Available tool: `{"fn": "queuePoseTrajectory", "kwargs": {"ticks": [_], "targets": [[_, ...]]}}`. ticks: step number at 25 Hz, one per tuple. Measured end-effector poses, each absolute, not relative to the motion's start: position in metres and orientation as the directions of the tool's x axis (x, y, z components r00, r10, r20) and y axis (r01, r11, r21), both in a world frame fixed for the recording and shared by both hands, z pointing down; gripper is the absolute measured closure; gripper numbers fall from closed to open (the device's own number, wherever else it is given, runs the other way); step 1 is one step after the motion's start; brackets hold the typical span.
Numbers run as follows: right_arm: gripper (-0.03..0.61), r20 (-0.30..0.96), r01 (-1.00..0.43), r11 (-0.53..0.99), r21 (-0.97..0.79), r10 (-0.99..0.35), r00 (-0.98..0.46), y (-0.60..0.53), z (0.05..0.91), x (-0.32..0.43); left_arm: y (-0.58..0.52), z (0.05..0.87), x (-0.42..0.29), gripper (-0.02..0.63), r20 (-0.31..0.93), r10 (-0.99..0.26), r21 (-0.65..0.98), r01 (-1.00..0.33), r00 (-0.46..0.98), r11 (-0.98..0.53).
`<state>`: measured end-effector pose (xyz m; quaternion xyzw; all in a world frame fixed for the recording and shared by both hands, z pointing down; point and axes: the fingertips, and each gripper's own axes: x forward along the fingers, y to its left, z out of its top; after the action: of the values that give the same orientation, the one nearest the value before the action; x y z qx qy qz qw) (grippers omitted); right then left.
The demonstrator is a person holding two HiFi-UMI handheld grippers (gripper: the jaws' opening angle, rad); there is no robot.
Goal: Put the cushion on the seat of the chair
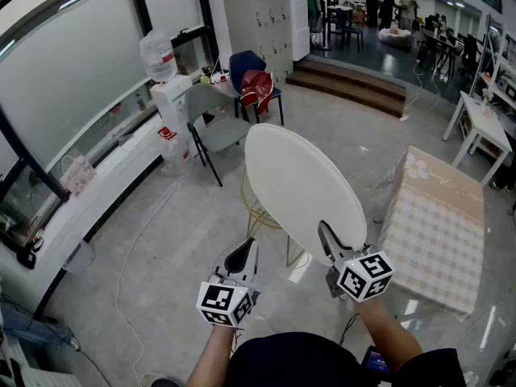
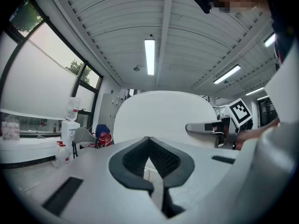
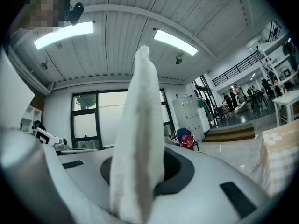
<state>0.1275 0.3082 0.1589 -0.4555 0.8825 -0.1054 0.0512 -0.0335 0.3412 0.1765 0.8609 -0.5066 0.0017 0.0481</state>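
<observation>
**Head view.** A round, flat white cushion is held tilted in the air at the centre of the frame. The right hand-held gripper pinches its rim at about 5 o'clock, and gripping the edge like this lets the disc be swung flat over a seat. At 7 o'clock from the cushion, the left hand-held gripper is level and apart from it, probably kept free to steady the disc later. Thin gold wire shows under the cushion's 8 o'clock edge. It looks like the frame of the chair, but the seat is covered, so this is not certain. The cushion is not on the seat yet.

**Left gripper view.** The left hand-held gripper has its dark pads pressed together with nothing between them. This view alone shows the cushion's broad face head-on. At 3 o'clock, the right hand-held gripper reaches in from the side. The chair is not visible here.

**Right gripper view.** The cushion appears edge-on as a tall white wedge that rises from between the jaws towards 12 o'clock. Only this view shows the grip itself. The jaws are partly closed and pressed against both faces of the padding, a clamp firm enough to carry it upright. Neither the seat nor the other hand-held gripper appears here.
</observation>
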Motion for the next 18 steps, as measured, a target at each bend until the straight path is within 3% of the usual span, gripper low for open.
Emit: {"fn": "queuePoseTrajectory", "kwargs": {"ticks": [18], "targets": [[0.512,0.012,-0.787,0.571,-0.232,-0.808,-0.589,0.302,0.158,0.145,0.334,0.175,-0.009,0.609,0.062,-0.870,0.089,-0.871,0.489,-0.483]]}}
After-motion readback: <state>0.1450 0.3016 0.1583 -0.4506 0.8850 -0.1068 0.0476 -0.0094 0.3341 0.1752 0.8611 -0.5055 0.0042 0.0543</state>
